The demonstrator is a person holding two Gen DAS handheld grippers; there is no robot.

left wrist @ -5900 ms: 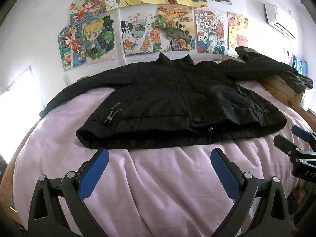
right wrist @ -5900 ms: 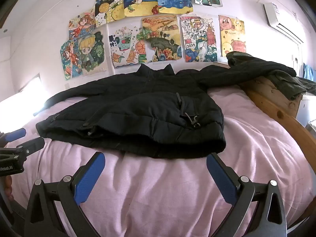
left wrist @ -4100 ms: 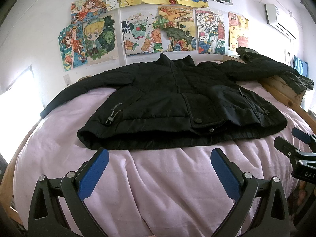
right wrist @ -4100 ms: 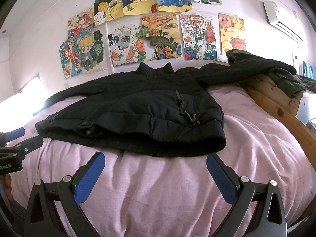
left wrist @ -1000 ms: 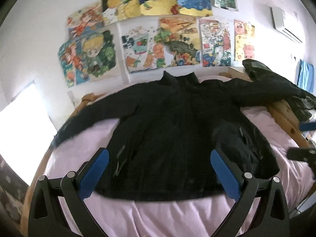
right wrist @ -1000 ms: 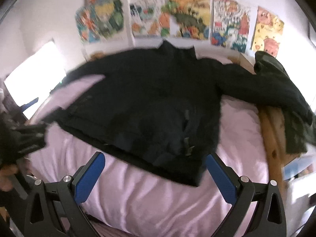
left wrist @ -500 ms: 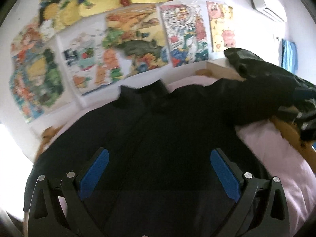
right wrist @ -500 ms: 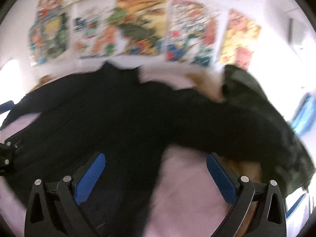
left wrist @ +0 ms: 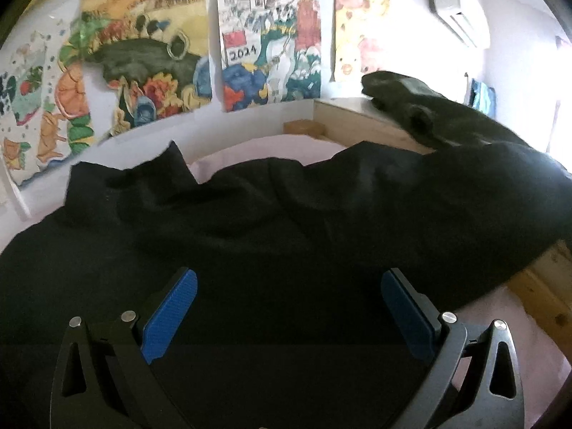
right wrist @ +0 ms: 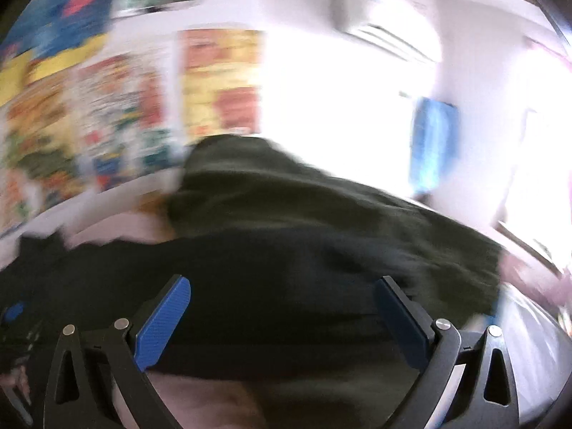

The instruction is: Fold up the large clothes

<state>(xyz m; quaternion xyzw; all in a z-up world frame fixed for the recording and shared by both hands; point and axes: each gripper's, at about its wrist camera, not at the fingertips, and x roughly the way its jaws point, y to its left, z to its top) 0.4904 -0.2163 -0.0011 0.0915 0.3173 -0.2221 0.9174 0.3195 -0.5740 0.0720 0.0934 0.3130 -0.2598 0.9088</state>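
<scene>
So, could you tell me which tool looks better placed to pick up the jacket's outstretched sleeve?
Probably the right tool: it hovers open directly over the sleeve, whereas the left tool, also open, sits over the black jacket body.

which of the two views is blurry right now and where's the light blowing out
Right wrist view: heavy motion blur smears the wall drawings and the black jacket; the wall beyond it is blown out white. Left wrist view: mostly sharp, the drawings readable, glare only at the far right edge, the jacket so dark its folds barely show.
</scene>
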